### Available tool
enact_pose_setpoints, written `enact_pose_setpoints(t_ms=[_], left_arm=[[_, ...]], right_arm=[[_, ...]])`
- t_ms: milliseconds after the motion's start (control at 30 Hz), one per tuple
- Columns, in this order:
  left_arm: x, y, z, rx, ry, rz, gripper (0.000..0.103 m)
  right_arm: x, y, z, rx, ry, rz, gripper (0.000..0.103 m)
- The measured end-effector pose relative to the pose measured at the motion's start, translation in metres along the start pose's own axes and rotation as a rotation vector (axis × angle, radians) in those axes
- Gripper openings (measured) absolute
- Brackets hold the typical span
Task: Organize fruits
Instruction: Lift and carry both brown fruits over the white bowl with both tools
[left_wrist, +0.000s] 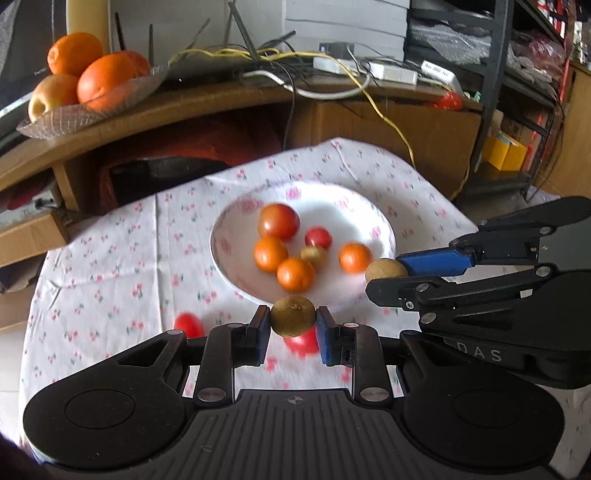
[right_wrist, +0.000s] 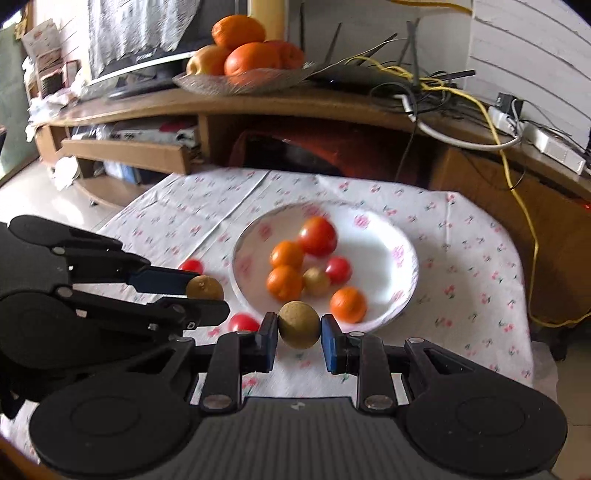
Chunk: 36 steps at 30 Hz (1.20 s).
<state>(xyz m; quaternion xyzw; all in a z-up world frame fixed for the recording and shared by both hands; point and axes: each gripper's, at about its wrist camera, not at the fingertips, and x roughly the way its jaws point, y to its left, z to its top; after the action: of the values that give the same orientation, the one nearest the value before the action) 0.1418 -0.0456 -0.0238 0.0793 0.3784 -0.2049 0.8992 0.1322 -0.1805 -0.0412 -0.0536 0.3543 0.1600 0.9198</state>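
Six fruits in white plate (left_wrist: 384, 236) mid-frame; left gripper (left_wrist: 293, 326) and right gripper (right_wrist: 299, 330) each clamp a brown fruit; two red fruits (right_wrist: 243, 322) remain on cloth at lower centre.

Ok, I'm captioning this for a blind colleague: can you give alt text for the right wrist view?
The right gripper grips a small brown fruit just in front of a white plate of orange and red fruits. At left, the left gripper holds another brown fruit, with two red fruits on the floral tablecloth.

table (left_wrist: 110, 258): floral cloth | white plate (left_wrist: 373, 206) | 2 red fruits (left_wrist: 189, 324)
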Motion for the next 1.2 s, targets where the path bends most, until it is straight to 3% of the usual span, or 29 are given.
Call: enact_pose_setpoints(t_ms=[600,1200], left_arm=[[0.044,0.007,0.033,0.0,-0.012,0.04,0.034],[0.063,0.01,0.034,-0.011,0.009,0.061,0.034]], right_arm=[[0.04,-0.033,0.02,0.06,-0.003,-0.047,0.028],[0.065,-0.038,0.029,0.032,-0.001,-0.079,0.028]])
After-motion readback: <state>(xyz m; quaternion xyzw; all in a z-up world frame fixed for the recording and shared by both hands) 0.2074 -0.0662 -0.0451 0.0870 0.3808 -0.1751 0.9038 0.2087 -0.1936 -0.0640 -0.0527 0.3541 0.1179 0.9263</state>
